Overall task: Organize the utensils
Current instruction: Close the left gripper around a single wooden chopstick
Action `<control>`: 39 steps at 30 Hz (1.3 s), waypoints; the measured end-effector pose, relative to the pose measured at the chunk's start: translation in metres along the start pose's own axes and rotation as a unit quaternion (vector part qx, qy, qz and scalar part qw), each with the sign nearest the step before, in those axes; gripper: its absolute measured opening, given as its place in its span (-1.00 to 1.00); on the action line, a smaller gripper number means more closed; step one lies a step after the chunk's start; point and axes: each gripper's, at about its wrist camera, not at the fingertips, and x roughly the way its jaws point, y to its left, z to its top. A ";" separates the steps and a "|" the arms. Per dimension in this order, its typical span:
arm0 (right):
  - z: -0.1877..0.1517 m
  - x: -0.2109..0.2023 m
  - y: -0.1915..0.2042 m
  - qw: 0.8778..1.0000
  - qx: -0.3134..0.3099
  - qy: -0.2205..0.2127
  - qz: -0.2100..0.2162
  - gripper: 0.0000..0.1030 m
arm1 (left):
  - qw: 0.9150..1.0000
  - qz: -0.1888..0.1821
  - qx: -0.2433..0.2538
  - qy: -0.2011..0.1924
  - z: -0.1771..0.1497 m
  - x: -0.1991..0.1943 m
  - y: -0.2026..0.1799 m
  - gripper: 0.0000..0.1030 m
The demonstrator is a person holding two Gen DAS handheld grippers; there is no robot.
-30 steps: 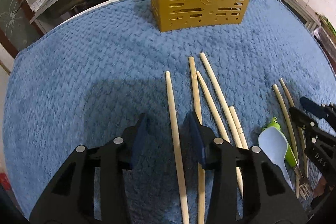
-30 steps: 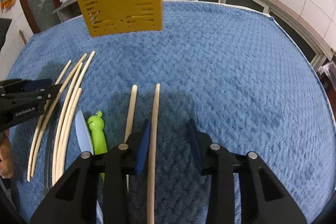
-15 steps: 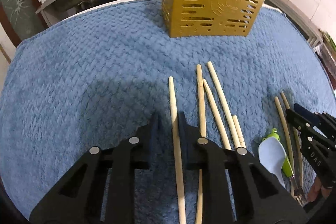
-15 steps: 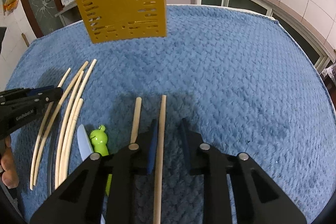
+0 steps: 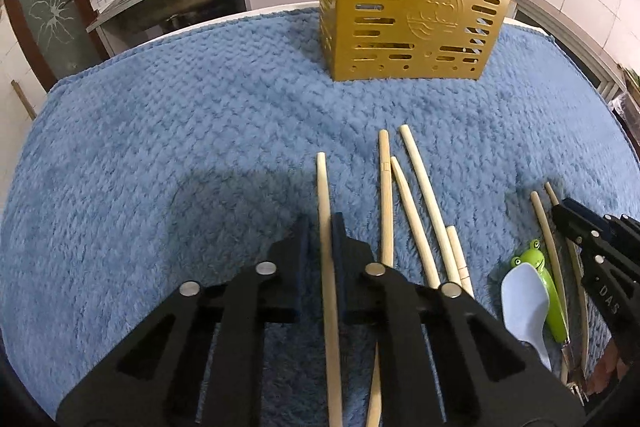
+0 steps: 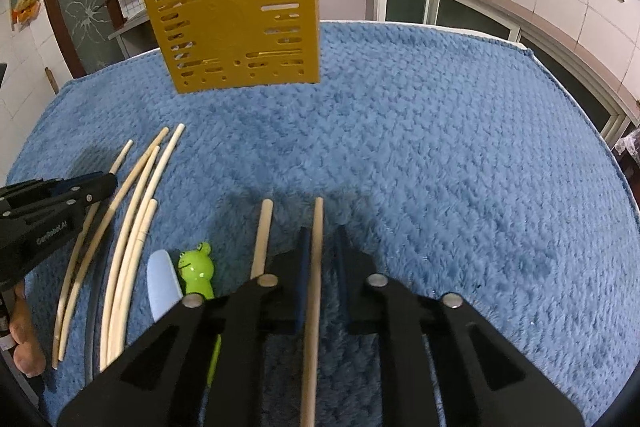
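Both black two-finger grippers, left (image 5: pixel 320 239) and right (image 6: pixel 320 251), are closing, each on one pale wooden chopstick (image 5: pixel 326 227) (image 6: pixel 314 267) at lower centre, likely bound for the upright perforated gold holder (image 5: pixel 412 15) at upper frame.

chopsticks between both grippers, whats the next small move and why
Probably finish the squeeze, then lift both together. The left gripper is closing around one chopstick and the right gripper around another; both sticks lie flat on the blue towel. The holder stands upright behind them, so raising them clear comes before carrying them there.
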 end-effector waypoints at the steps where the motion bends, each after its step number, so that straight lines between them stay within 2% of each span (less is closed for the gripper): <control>1: 0.000 0.000 -0.002 1.000 0.004 0.001 0.004 -0.85 | 1.000 -0.003 -0.003 0.001 0.001 0.000 0.001 -0.84; 18: 0.001 -0.017 -0.007 0.999 0.008 -0.021 0.028 -0.88 | 1.000 -0.014 -0.022 -0.015 0.006 -0.024 0.005 -0.92; 30: -0.001 -0.002 -0.001 1.000 -0.005 0.006 0.006 -0.88 | 1.000 -0.004 -0.010 0.019 0.004 -0.004 0.002 -0.91; 39: 0.000 0.000 0.004 1.000 -0.008 0.009 -0.004 -0.82 | 1.000 -0.005 0.002 0.020 0.004 -0.001 0.000 -0.88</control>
